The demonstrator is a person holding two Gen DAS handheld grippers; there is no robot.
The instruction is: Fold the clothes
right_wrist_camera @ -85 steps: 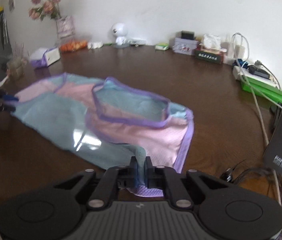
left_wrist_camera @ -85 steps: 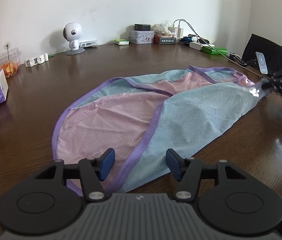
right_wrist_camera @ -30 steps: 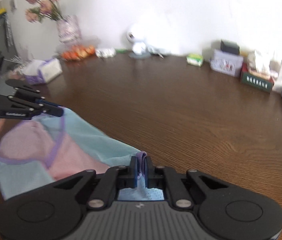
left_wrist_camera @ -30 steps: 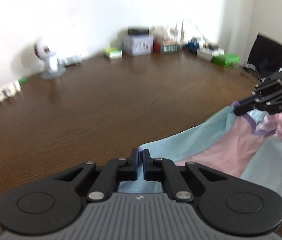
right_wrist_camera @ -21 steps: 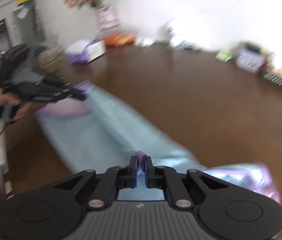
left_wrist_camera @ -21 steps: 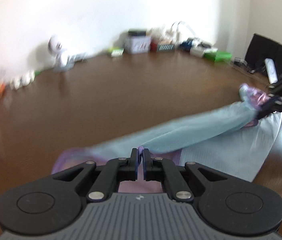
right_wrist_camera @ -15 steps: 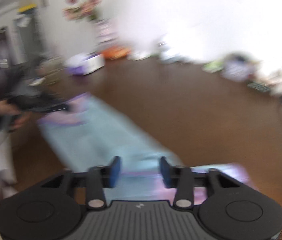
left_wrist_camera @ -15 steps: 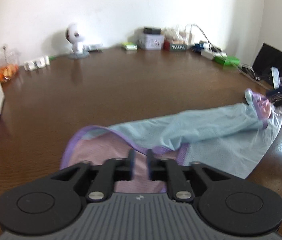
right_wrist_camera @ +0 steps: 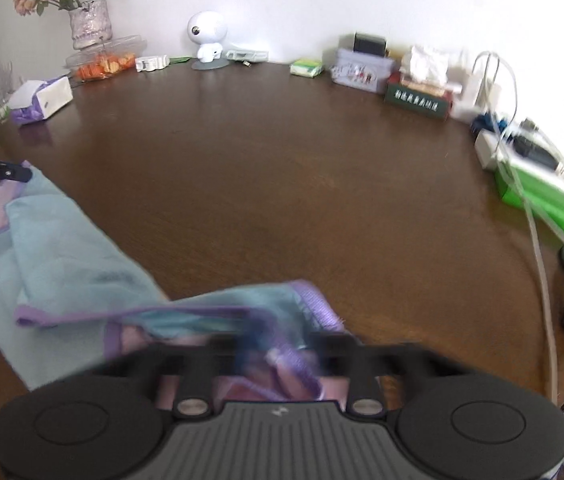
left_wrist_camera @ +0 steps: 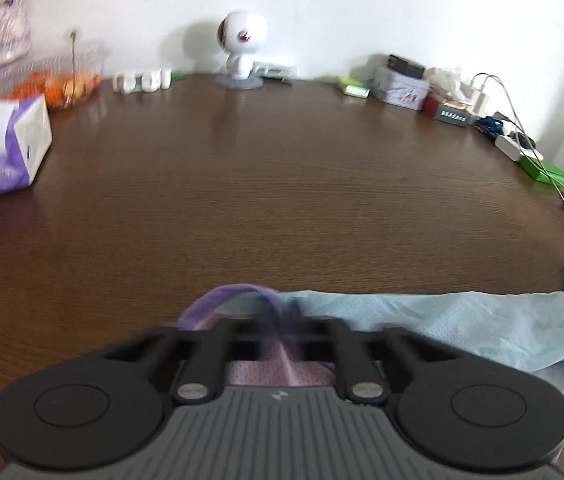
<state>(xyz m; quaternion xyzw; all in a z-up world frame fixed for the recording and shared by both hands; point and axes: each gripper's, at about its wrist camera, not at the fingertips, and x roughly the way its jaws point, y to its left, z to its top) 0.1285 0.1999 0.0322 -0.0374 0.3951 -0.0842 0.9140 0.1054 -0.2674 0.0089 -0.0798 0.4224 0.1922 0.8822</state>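
Note:
A light blue and pink mesh garment with purple trim (left_wrist_camera: 441,320) lies folded in a long band on the dark wooden table (left_wrist_camera: 282,184). My left gripper (left_wrist_camera: 280,330) sits over its left end, jaws apart, with a purple trim loop (left_wrist_camera: 238,296) between them. In the right wrist view the garment (right_wrist_camera: 62,264) stretches left to right. My right gripper (right_wrist_camera: 278,344) is over its right end, jaws apart, blurred by motion. The left gripper's fingertips (right_wrist_camera: 10,173) show at the far left.
A tissue box (left_wrist_camera: 0,152), a fruit container (left_wrist_camera: 62,80), a white robot figure (left_wrist_camera: 242,46), tins and boxes (right_wrist_camera: 365,66) line the far edge. A power strip, green box (right_wrist_camera: 541,196) and cables (right_wrist_camera: 537,240) are on the right. A vase of flowers (right_wrist_camera: 86,20) stands far left.
Both grippers have opened and let go of the garment after pulling it over into a fold. The garment now lies on the table and both grippers have drawn back a little.

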